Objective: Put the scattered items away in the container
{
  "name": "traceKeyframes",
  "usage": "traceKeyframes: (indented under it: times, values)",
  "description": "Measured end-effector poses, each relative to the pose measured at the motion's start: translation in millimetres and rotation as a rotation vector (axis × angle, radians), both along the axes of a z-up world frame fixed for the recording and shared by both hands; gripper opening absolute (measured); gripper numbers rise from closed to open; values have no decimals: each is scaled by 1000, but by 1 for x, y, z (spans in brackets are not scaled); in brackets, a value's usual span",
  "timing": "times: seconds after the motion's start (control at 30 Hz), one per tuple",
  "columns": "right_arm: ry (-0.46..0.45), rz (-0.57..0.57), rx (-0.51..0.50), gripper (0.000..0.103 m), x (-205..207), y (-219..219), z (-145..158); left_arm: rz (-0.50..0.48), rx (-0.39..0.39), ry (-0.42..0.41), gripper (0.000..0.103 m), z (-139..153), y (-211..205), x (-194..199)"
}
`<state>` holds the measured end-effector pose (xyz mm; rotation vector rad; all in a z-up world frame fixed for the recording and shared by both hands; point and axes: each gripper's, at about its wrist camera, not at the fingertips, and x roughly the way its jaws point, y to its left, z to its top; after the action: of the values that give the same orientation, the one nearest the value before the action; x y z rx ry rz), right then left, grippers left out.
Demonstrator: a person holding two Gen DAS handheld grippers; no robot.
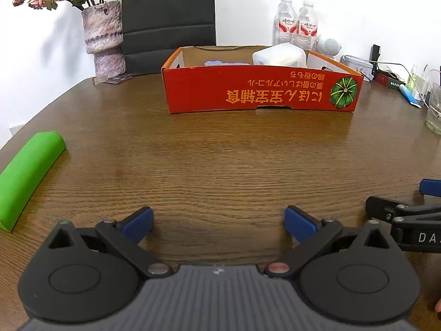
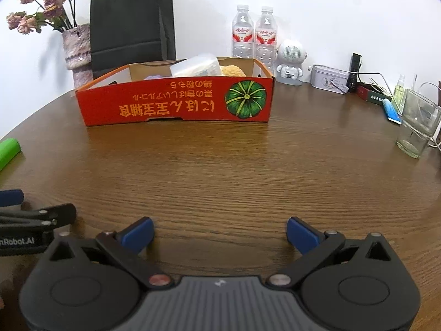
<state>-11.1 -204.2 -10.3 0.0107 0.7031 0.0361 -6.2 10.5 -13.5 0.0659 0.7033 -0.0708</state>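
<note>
We see the left gripper low over the wooden table, its blue fingertips spread wide apart with nothing between them. Just beside it the right gripper sits the same way, its blue pads well apart and empty, only bare wood in the gap. Each gripper peeks into the other's view at the edge. Ahead of both, across an open stretch of table, we have the red cardboard box, printed with a green pumpkin and upside-down orange lettering. Inside it we spot a translucent plastic container, a yellow sponge-like lump by the right end and something pale purple toward the left. Out on the far left edge of the table lies a green object, well apart from the box. Behind the box stand a vase of dried roses, a black paper bag, two water bottles and a small white robot figure; a glass stands at the right
</note>
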Motion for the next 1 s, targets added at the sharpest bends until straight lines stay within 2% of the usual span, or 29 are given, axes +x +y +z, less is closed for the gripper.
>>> traceKeyframes:
  times: [0.17,1.0]
  values:
    - [0,17,0,103,0,4,0,-32,-8,-2,103,-1,0,-3]
    - [-1,32,1,103,-6,9,1,-34,-24,0,103,-1,2,-7]
